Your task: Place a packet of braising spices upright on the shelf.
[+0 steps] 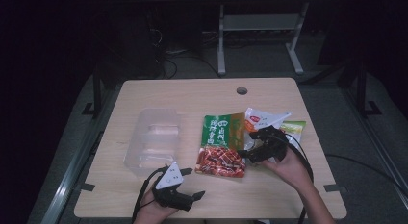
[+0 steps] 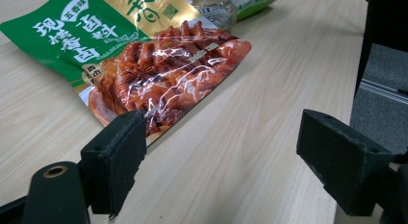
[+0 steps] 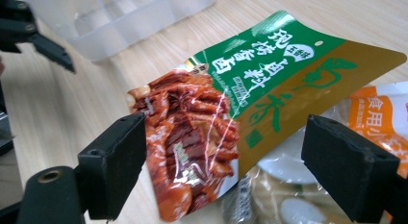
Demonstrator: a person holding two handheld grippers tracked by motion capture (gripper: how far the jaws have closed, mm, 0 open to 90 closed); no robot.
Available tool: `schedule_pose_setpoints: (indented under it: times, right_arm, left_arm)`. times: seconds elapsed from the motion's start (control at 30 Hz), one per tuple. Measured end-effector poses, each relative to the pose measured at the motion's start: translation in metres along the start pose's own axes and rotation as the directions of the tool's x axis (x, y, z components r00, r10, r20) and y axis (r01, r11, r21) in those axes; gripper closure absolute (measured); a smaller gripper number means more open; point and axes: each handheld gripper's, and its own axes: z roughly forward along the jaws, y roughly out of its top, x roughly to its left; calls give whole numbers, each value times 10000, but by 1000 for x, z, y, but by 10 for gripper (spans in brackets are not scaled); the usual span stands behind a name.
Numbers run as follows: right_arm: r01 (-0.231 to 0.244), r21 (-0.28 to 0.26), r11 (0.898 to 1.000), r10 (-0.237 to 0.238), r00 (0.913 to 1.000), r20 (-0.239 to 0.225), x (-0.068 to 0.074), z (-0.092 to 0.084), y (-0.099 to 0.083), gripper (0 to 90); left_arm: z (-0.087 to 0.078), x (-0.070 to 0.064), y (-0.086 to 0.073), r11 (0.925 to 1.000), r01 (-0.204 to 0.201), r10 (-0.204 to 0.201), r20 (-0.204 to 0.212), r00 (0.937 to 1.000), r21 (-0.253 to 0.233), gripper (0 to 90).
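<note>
The high view looks forward and down from above the table's (image 1: pixel 144 195) near edge, taking in the whole top. The left gripper view sits low and close at about 7 o'clock, facing toward 2 o'clock across the wood. The right gripper view hovers close at 4 o'clock, facing 10 o'clock. All three views share the green-and-red packet (image 1: pixel 220 146) (image 2: pixel 144 65) (image 3: pixel 226 104).
</note>
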Motion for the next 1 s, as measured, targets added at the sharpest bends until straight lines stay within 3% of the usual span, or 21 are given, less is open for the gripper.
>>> schedule_pose_setpoints:
  times: [0.13,0.47,0.5,0.73,1.0]
  right_arm:
    - [-90,374,9993,82,9998,206,-11,9,12,176]
    - [-282,1311,9910,235,9990,378,-31,31,35,215]
    - [-500,1461,9880,446,9982,398,-37,36,38,216]
    - [-1183,1907,9745,1104,9926,515,-54,51,34,224]
    - [-1513,2237,9628,1466,9885,376,-63,69,29,296]
  left_arm:
    - [1,-1,1,9998,-198,198,41,9998,94,173]
    - [0,-1,3,10000,-87,87,52,9999,-17,173]
    - [0,0,2,10000,-36,37,45,10000,-53,173]
    - [0,1,3,9997,-205,206,-47,9998,103,175]
    - [1,1,3,9998,-171,171,28,9999,77,176]
